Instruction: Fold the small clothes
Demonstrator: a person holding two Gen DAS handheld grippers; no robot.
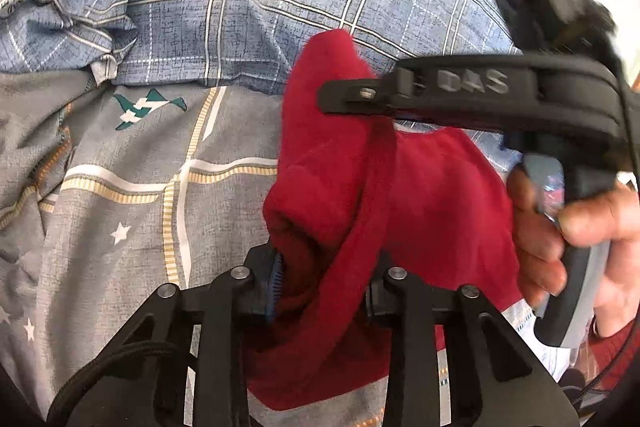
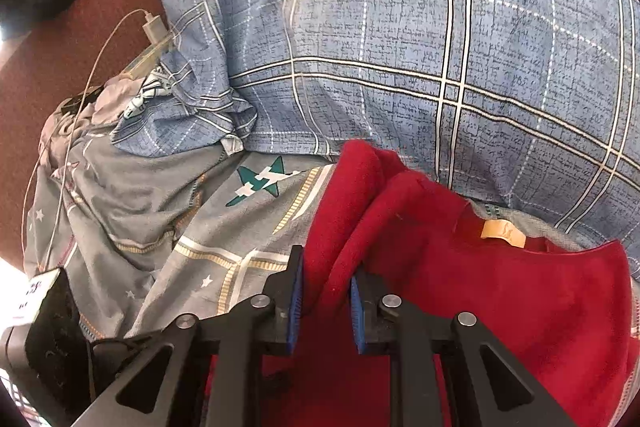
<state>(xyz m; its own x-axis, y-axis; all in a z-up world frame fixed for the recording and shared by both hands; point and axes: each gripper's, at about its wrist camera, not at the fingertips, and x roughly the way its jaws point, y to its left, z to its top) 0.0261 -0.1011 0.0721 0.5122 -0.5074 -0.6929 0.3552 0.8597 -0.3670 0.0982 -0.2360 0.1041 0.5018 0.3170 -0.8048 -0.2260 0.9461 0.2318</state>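
Folding appears under way: the red fleece garment lies bunched on the bed's grey patterned sheet. Left gripper jaws grasp a thick fold between them; right gripper jaws likewise clench an edge. Next move likely calls for carrying the edges across together, evenly. Fabric is soft, napped, limp; a tan label lies ahead-right of the right jaws.

Bedroom: plaid pillow, patterned bedsheet

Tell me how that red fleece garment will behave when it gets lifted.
The red fleece garment likely hangs floppy: it bunches between the right gripper fingers. Its fuzzy nap probably resists slipping. It seems light, since the left gripper holds a fold up.
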